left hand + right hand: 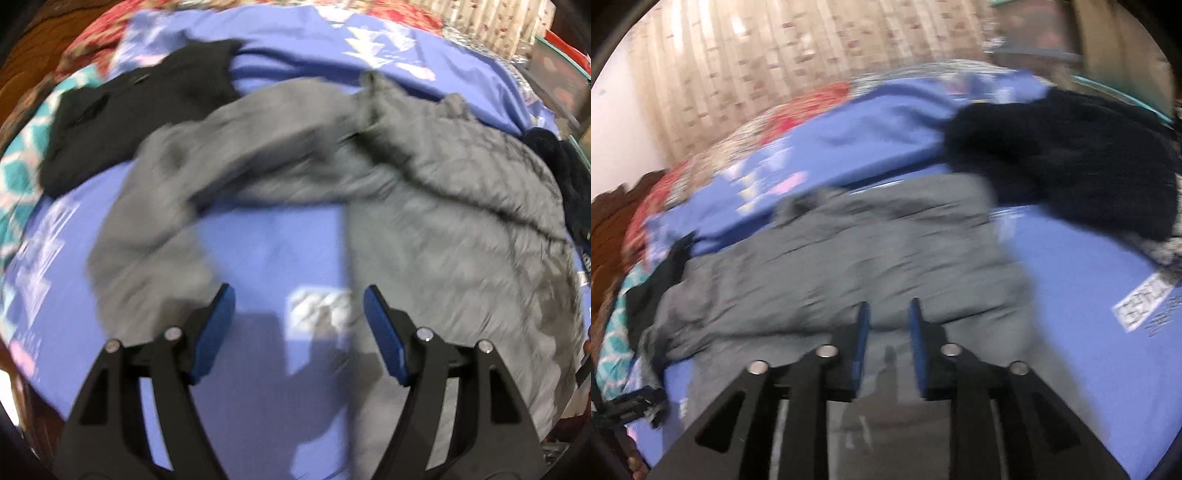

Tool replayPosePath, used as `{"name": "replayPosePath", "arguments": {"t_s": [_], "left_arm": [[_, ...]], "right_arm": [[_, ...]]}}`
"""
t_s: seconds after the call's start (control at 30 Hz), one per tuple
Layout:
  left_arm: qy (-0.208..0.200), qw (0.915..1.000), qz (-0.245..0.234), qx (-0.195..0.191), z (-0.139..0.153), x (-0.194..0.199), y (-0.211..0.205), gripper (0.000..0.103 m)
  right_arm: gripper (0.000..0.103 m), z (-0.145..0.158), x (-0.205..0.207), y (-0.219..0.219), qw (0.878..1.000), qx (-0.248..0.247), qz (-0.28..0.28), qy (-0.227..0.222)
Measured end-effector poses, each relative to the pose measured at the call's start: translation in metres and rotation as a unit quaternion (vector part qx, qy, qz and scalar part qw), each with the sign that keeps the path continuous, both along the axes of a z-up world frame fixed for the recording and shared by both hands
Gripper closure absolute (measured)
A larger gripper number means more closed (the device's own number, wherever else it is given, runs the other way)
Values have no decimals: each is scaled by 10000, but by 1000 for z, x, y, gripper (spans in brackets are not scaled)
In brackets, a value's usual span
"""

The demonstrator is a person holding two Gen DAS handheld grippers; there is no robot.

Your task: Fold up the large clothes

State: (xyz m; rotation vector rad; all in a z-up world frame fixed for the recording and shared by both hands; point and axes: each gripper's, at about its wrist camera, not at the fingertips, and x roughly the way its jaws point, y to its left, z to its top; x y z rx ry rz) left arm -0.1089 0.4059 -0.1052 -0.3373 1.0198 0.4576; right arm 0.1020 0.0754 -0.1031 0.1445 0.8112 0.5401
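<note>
A large grey garment [424,206] lies spread on the blue bed sheet [273,243], with a sleeve [155,236] curving down to the left. My left gripper [299,299] is open and empty, above the bare sheet between the sleeve and the body. In the right wrist view the same grey garment [849,258] lies just ahead. My right gripper [888,306] is open with a narrow gap, empty, over the garment's near edge. Both views are blurred.
A black garment [140,110] lies at the back left, and a dark fuzzy garment [1063,162] at the right, also at the left view's right edge [565,177]. Patterned bedding [22,173] and a curtain [775,55] border the bed.
</note>
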Motion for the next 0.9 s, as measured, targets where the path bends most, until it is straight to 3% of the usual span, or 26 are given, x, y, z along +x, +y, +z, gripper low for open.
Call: {"name": "replayPosePath", "arguments": {"t_s": [0.1, 0.17, 0.23, 0.33, 0.43, 0.5, 0.63, 0.77, 0.9], "left_arm": [[-144, 9993, 320, 109, -3, -58, 16, 34], [-257, 9978, 588, 138, -7, -90, 28, 28], [-411, 9953, 857, 183, -10, -119, 39, 22], [-555, 9905, 1260, 65, -19, -153, 56, 20], [-663, 9857, 1509, -352, -33, -175, 67, 17], [-690, 9800, 1757, -633, -45, -184, 73, 17], [-585, 9761, 1912, -856, -66, -193, 72, 8], [-333, 9863, 1578, -360, -70, -186, 52, 6], [-454, 9858, 1573, -379, -73, -191, 51, 6]], "right_arm": [[24, -8, -31, 48, 9965, 279, 709, 345], [22, -13, -53, 82, 9909, 299, 1187, 558], [21, -22, -79, 128, 9779, 347, 1853, 902], [21, -33, -108, 186, 9521, 570, 2586, 1526], [21, -50, -136, 246, 9228, 770, 3111, 2140], [21, -63, -148, 284, 9128, 735, 3210, 2414], [21, -83, -150, 326, 9022, 738, 3058, 2951], [21, -85, -157, 342, 9091, 596, 3062, 2760], [22, -92, -159, 343, 9106, 546, 3003, 2785]]}}
